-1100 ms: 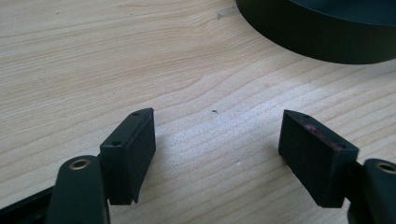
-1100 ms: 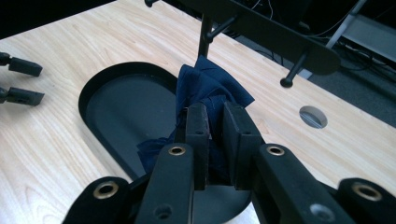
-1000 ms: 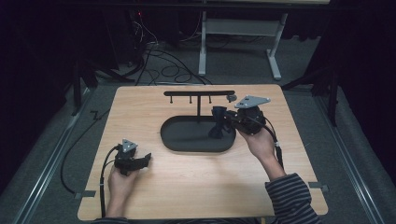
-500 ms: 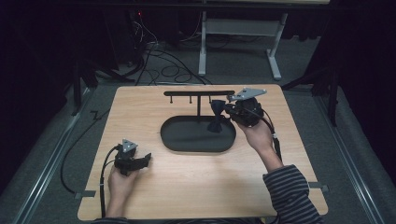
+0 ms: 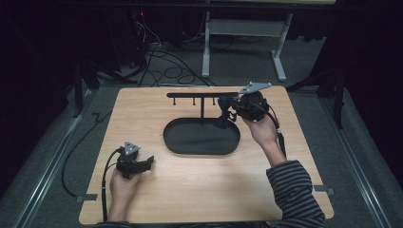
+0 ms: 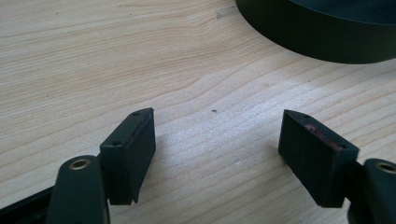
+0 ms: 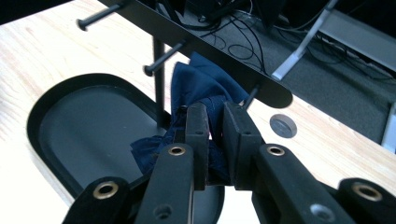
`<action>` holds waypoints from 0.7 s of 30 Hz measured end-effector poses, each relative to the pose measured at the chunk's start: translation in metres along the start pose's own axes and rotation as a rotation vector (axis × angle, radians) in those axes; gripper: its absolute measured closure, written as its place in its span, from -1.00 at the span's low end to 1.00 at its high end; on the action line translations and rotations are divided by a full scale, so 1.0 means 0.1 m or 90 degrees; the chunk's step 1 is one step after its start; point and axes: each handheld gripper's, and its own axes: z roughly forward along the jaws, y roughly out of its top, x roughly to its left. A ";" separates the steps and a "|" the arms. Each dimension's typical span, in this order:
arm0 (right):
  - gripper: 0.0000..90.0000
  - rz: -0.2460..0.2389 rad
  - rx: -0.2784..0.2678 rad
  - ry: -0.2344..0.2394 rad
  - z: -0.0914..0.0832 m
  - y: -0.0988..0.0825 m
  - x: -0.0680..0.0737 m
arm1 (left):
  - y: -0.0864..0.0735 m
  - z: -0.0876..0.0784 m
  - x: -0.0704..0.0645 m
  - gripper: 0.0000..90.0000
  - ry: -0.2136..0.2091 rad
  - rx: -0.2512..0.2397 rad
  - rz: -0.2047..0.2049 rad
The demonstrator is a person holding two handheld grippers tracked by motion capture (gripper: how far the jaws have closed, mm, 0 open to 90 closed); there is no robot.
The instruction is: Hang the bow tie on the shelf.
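Carried up and off toward 1 o'clock from the black tray (image 5: 190,145) over the last second: the dark blue cloth (image 5: 222,117), pinched in the right gripper (image 5: 227,110). Jaws closed almost fully on a fold of that cloth (image 7: 196,79), pads pressed into the fabric, with the rest bunched and hanging below them. Brought right up against the right-hand end of the black rack bar (image 5: 199,95), which stood at 12 o'clock of the tray. Seen in the right gripper view just under the bar, beside its last peg (image 7: 252,95); could not be told whether touching the peg or already hooked on it.

Judged as the hanging step under way: lifted clear of the tray, nearly at the peg, not yet released.

Left gripper (image 5: 147,161) kept where it was, at 8 o'clock of the tray, low over the wooden table (image 5: 190,190). Jaws spread wide (image 6: 217,135), nothing between them but bare wood.
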 end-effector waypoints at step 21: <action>0.82 0.036 0.006 -0.005 0.17 -0.02 -0.14 | 0.00 0.00 0.00 -0.38 -0.001 0.000 0.002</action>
